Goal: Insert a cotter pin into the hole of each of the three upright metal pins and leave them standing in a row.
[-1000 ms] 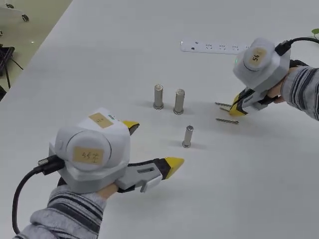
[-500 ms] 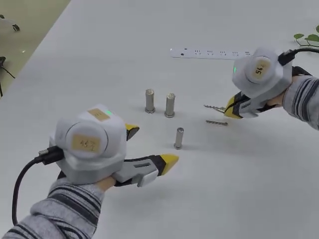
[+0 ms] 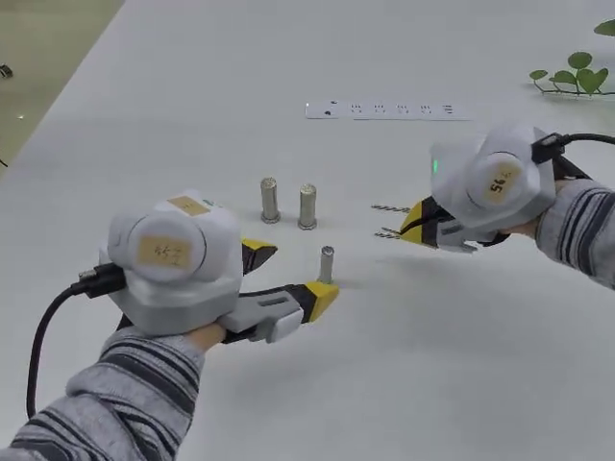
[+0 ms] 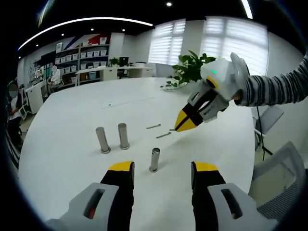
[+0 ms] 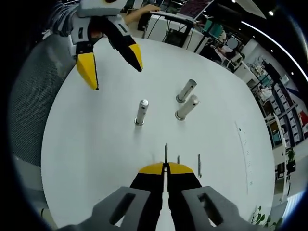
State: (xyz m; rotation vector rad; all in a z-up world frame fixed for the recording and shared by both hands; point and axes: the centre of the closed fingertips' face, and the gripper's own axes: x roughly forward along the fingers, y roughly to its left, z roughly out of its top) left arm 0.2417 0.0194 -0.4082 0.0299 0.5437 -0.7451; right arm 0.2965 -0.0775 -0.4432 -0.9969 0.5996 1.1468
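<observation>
A broad white table (image 3: pixel 461 365) in a bright office with blinds and shelving carries the work. A power strip (image 3: pixel 389 110) lies far beyond both grippers, and a plant (image 3: pixel 567 77) sits past the right one.

The right gripper (image 3: pixel 411 229) has its jaws pressed together on a cotter pin (image 5: pixel 165 153). It is pinched by one end, so the rest juts straight ahead of the tips. That hold looks chosen to leave a free length for threading through a hole. The gripper hangs low over the table, with the loose cotter pins (image 5: pixel 199 165) lying just beside its tips, toward the power strip.

The front metal pin (image 3: pixel 327 264) stands upright ahead of that held tip, roughly in line with it. The two back metal pins (image 3: pixel 270 200) stand close together further off and to one side. None of the three appears to have a cotter pin in it yet, and the holes are too small to make out.

The left gripper (image 3: pixel 291 274) has its jaws wide apart and grips nothing. In the left gripper view the front metal pin rises just ahead of the gap between the tips, close to the fingertip (image 3: pixel 322 293) on the right gripper's side, though contact cannot be told. This placement suggests the left gripper is there to close on the pin and steady it while the cotter pin is pushed in from the other side.
</observation>
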